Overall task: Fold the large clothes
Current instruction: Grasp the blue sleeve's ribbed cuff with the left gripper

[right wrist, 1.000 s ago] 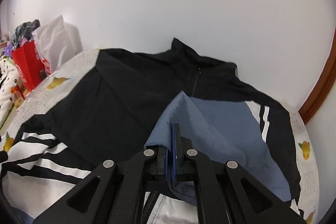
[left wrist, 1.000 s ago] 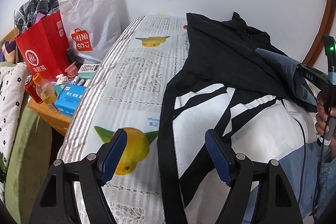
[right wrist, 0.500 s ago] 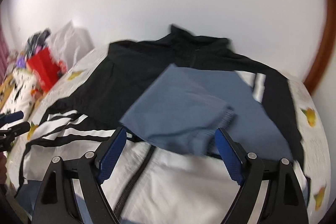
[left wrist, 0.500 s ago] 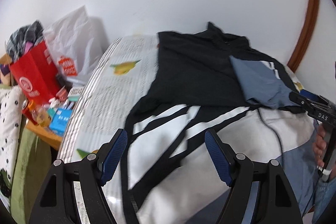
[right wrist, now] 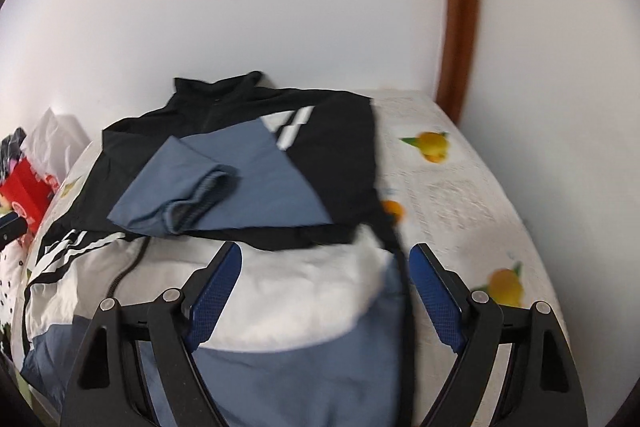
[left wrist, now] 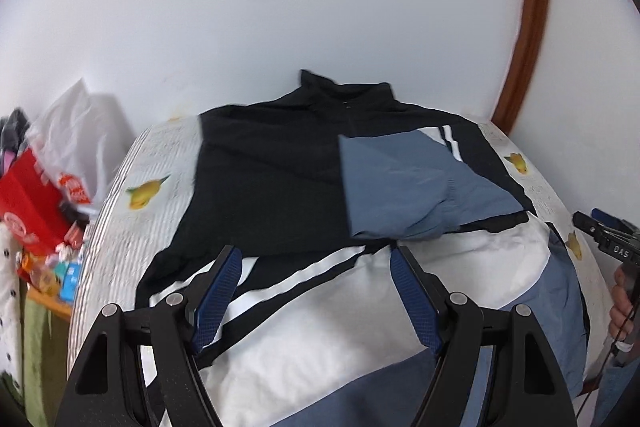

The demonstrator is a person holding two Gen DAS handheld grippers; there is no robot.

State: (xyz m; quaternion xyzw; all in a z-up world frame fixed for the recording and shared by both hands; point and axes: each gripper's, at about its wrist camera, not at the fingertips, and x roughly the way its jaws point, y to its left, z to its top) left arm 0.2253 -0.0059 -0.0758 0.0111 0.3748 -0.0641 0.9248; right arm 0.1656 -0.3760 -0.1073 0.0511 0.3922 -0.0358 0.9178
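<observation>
A large black, white and blue jacket [left wrist: 272, 187] [right wrist: 344, 155] lies spread on the bed, collar toward the wall. Its blue sleeve [left wrist: 404, 187] [right wrist: 208, 183] is folded across the black chest, cuff bunched. My left gripper [left wrist: 316, 279] hangs open above the white striped part, nothing between its blue pads. My right gripper [right wrist: 326, 283] is open over the jacket's white and blue lower right part, holding nothing. In the left wrist view the right gripper [left wrist: 600, 231] shows at the far right edge with a hand on it.
The bed [right wrist: 460, 187] has a white sheet printed with yellow fruit, against a white wall with brown trim [left wrist: 524, 27]. To the left stand a red bag [left wrist: 28, 203], a white bag [left wrist: 76, 143] and small clutter on a side table.
The right gripper let go of the blue sleeve, opened wide and pulled back to the right. The sleeve now lies folded on the chest. The left gripper rose and swung right, staying open.
</observation>
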